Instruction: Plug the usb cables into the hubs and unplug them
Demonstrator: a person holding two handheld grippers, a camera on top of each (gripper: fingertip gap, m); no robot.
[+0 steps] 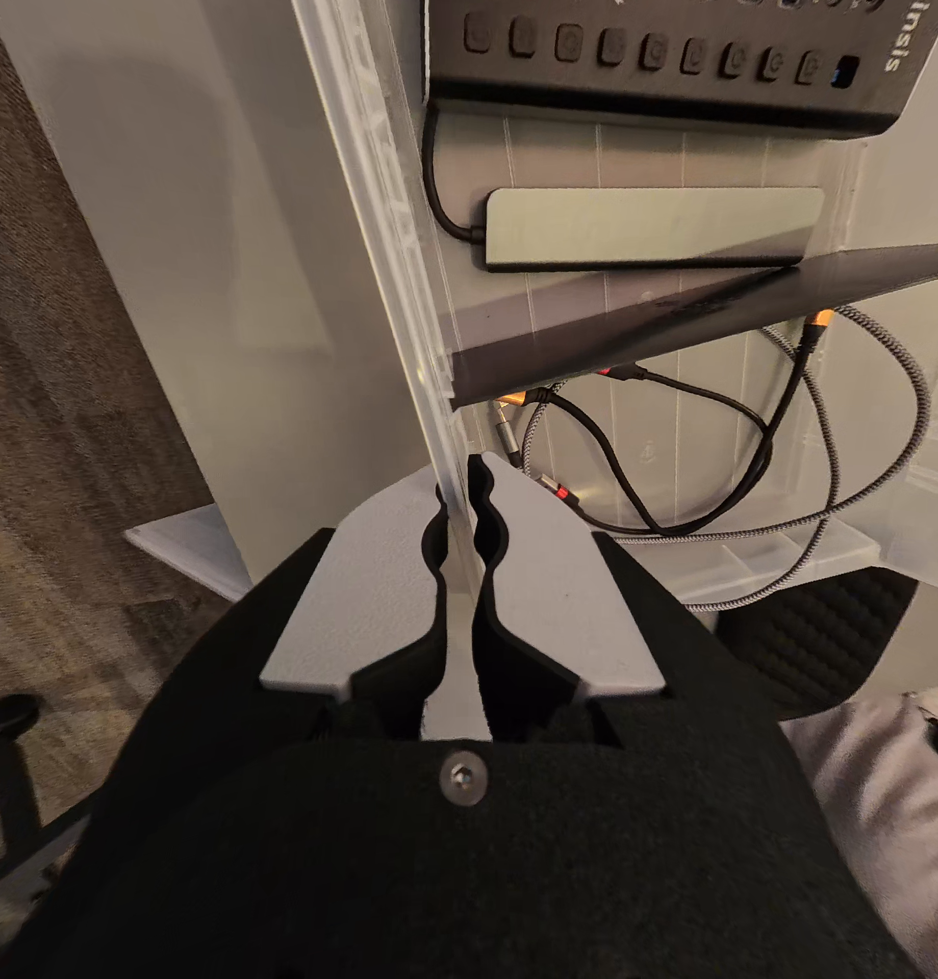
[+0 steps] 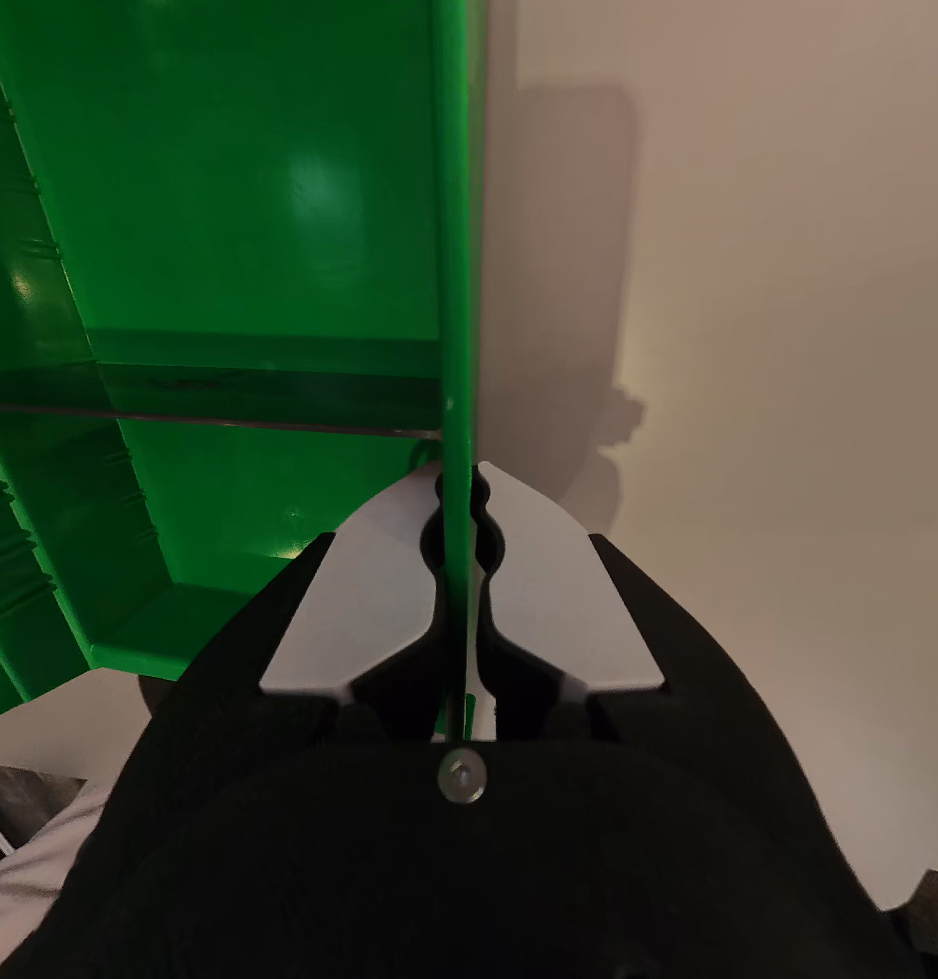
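Observation:
In the left wrist view my left gripper [image 1: 458, 477] is shut on the left wall of a clear plastic bin [image 1: 397, 254]. Inside the bin lie a black multi-port hub [image 1: 668, 58] at the top, a flat silver hub [image 1: 647, 228] with a black lead below it, and a tangle of black and braided usb cables [image 1: 721, 439] with orange and red plug ends. A dark divider plate [image 1: 694, 323] crosses the bin above the cables. In the right wrist view my right gripper [image 2: 456, 471] is shut on the right wall of a green plastic bin [image 2: 244, 212].
Both bins stand on a white table [image 2: 747, 371]. A thin dark divider [image 2: 217, 418] crosses the green bin. Wood-look floor [image 1: 58, 424] and a black chair base [image 1: 16, 794] lie left of the table. A black patterned object [image 1: 827, 630] sits under the clear bin's near edge. About 85 centimeters separates my left fingertips from my right.

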